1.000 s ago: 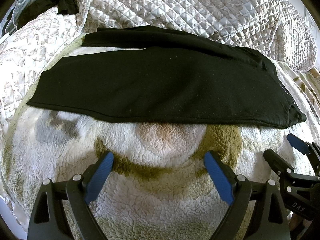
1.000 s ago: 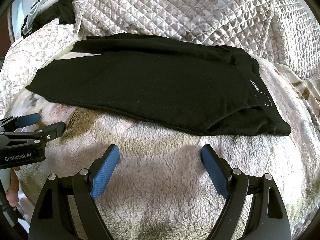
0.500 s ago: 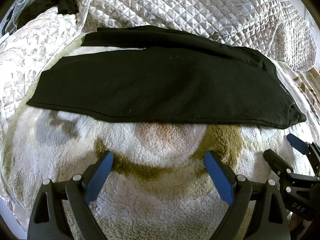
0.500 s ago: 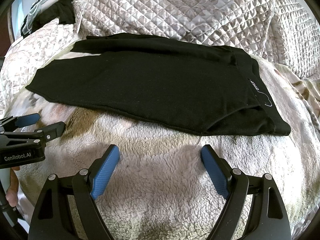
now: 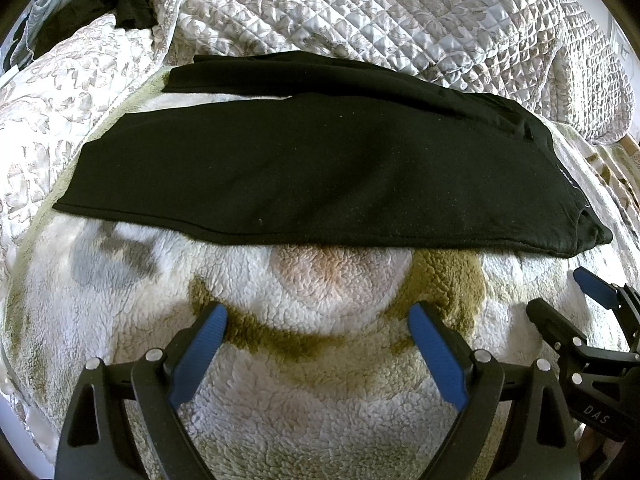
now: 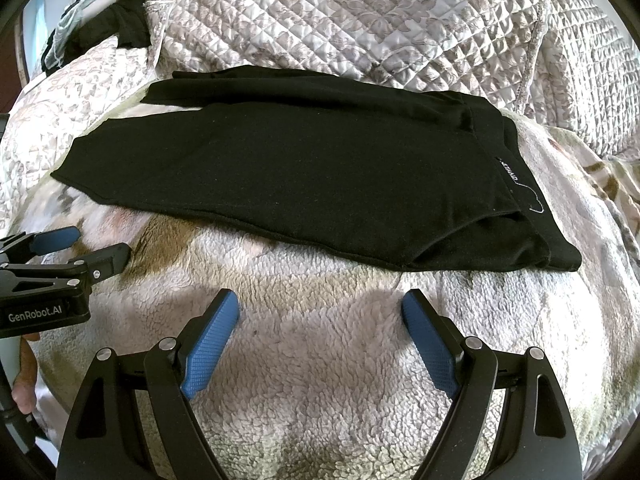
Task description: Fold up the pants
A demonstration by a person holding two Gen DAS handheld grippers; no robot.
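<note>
Black pants [image 5: 320, 168] lie flat on a fleece blanket [image 5: 320, 380], folded lengthwise, one leg on the other, waistband at the right and cuffs at the left. They also show in the right wrist view [image 6: 300, 172], with a white-lettered label [image 6: 510, 172] on the waistband. My left gripper [image 5: 318, 316] is open and empty, hovering short of the pants' near edge. My right gripper [image 6: 320, 304] is open and empty, also short of the near edge. Each gripper shows in the other's view: the right one [image 5: 560, 296], the left one [image 6: 84, 246].
A quilted bedspread [image 5: 400, 12] rises behind the pants. Dark clothing [image 5: 120, 4] lies at the far left corner. A patterned cover [image 5: 48, 92] lies to the left. The fleece blanket [image 6: 340, 400] spreads under both grippers.
</note>
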